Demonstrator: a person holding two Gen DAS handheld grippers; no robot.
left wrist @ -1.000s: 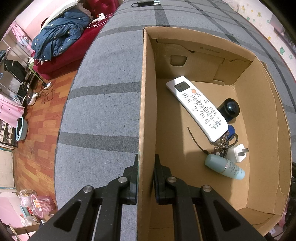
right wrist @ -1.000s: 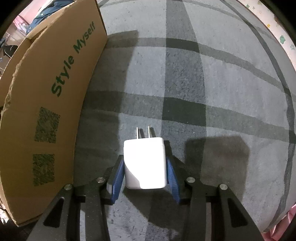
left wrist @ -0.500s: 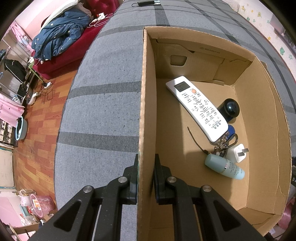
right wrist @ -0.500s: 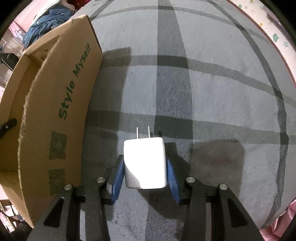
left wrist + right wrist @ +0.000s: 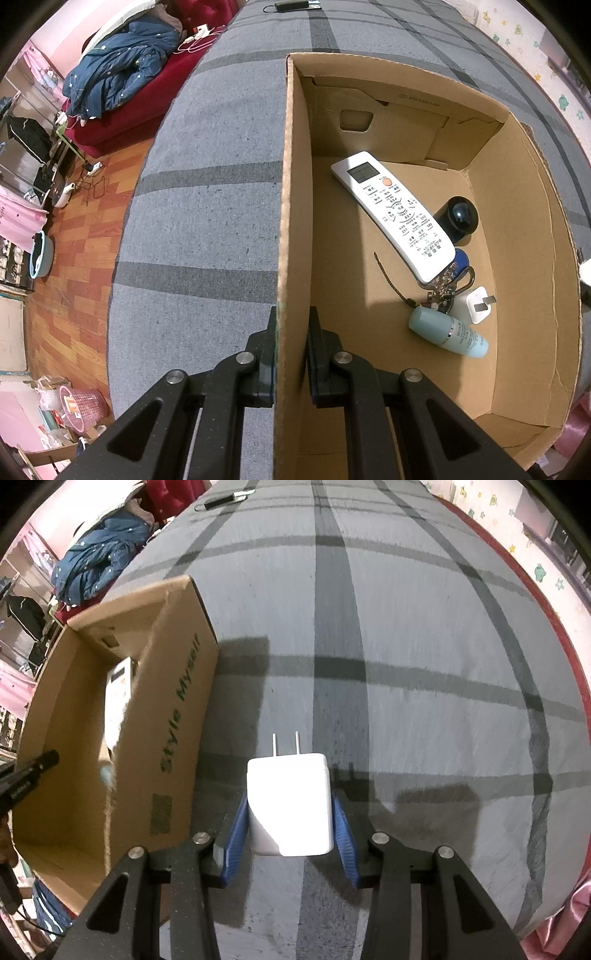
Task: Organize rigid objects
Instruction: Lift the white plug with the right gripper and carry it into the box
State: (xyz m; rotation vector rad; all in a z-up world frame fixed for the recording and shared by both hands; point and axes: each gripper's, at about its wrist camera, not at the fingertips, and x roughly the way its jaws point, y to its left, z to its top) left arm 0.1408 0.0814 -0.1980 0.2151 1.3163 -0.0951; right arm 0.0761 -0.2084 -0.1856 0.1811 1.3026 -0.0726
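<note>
My left gripper [image 5: 291, 332] is shut on the near-left wall of the open cardboard box [image 5: 291, 192], one finger inside and one outside. Inside the box lie a white remote [image 5: 393, 216], a black round-topped jar [image 5: 460, 218], a bunch of keys [image 5: 445, 290], a small white plug [image 5: 474, 304] and a pale teal bottle [image 5: 448, 332]. My right gripper [image 5: 290, 830] is shut on a white charger [image 5: 290, 805], prongs pointing away, lifted above the grey plaid cover [image 5: 406, 701] to the right of the box [image 5: 173, 716].
The box stands on a bed with a grey plaid cover [image 5: 207, 206]. A dark cabled device [image 5: 221, 500] lies at the far end of the bed. Left of the bed are a wooden floor [image 5: 74, 258], a red sofa with a blue coat [image 5: 122, 81] and a pink basket [image 5: 81, 408].
The right gripper has risen with the charger, so the box's inside and more of the bed now show. The left gripper and the box have stayed put.
</note>
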